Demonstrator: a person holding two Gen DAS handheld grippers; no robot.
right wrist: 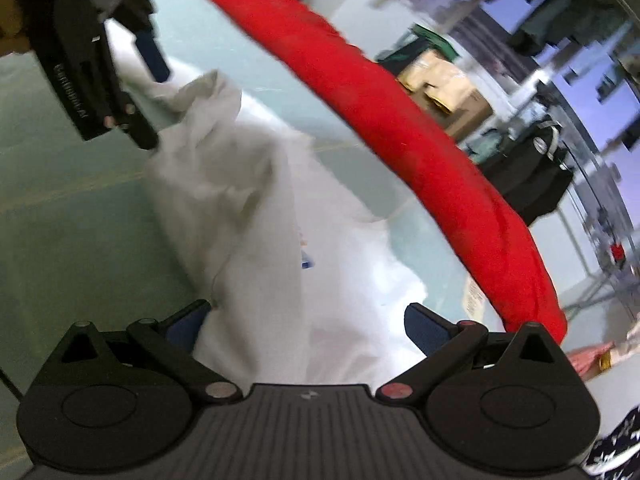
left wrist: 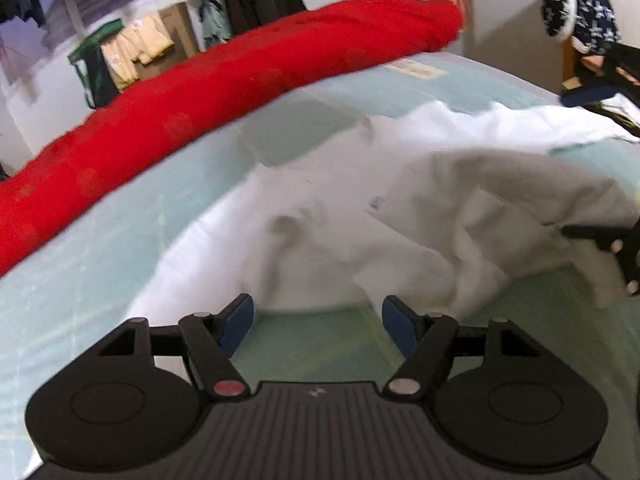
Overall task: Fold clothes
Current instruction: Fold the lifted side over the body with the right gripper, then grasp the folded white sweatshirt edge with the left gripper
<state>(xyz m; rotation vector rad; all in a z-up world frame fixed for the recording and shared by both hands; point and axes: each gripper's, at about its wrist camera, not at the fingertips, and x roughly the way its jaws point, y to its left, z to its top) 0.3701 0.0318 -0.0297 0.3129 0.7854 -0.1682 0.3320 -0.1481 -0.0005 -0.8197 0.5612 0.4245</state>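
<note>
White rumpled cloth (left wrist: 360, 220) lies on the smooth pale-green surface (left wrist: 100, 264), both claws, left (left wrist: 318, 320) and right (right wrist: 306, 320), spread apart.

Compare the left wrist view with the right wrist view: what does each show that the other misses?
Only the left wrist view: the left gripper open over bare mat, and a navy patterned garment hanging at upper right. Only the right wrist view: the right gripper open with white cloth between its fingers. Both: the white garment, the red garment and the pale green mat.
</note>
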